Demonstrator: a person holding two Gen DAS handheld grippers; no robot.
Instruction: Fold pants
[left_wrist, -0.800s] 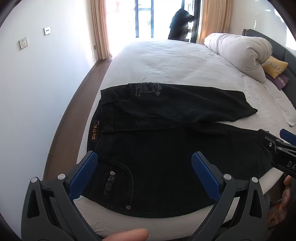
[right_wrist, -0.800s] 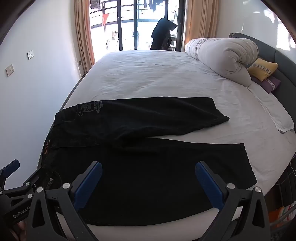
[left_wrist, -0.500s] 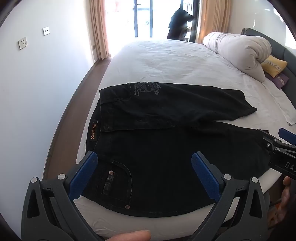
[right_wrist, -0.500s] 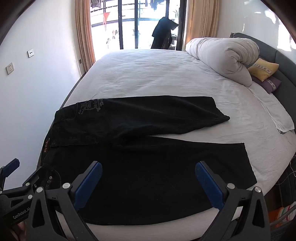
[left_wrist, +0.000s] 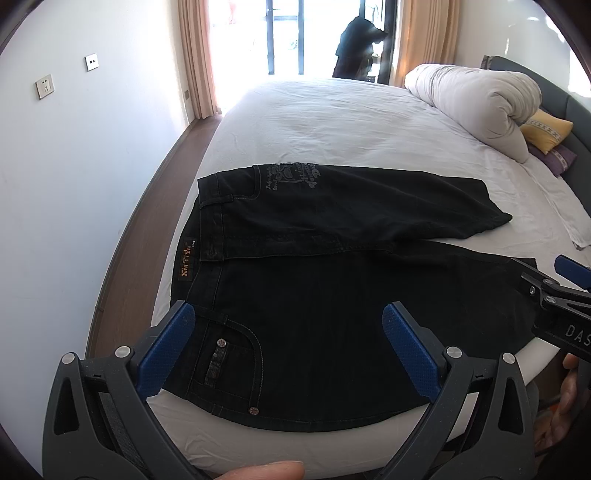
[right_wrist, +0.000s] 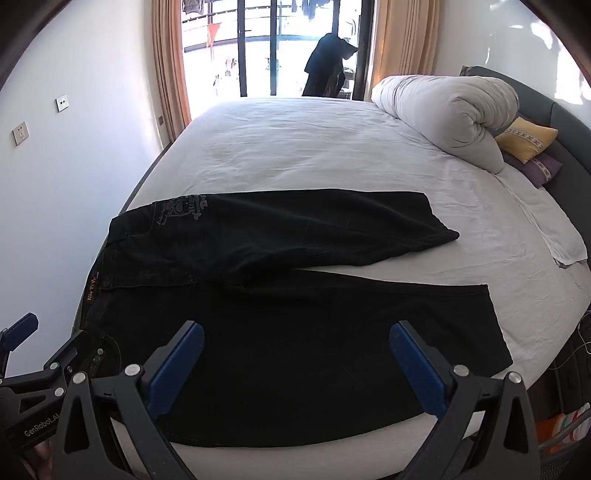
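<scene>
Black jeans (left_wrist: 332, 288) lie spread flat on the white bed (left_wrist: 332, 122), waist to the left, legs to the right and splayed apart; they also show in the right wrist view (right_wrist: 295, 314). The far leg (right_wrist: 314, 229) angles away from the near leg (right_wrist: 369, 332). My left gripper (left_wrist: 288, 328) is open and empty, hovering above the near hip pocket. My right gripper (right_wrist: 295, 347) is open and empty above the near leg. Each gripper shows at the edge of the other's view: the right one (left_wrist: 561, 291), the left one (right_wrist: 33, 354).
A rolled white duvet (right_wrist: 443, 114) and yellow pillow (right_wrist: 526, 138) lie at the bed's right by the grey headboard (right_wrist: 569, 147). A white wall (left_wrist: 74, 166) and wood floor strip (left_wrist: 147, 221) run along the left. A balcony door with curtains (right_wrist: 273, 48) is behind.
Both grippers have barely shifted; the views have crept slightly forward over the jeans. The jeans have not moved.
</scene>
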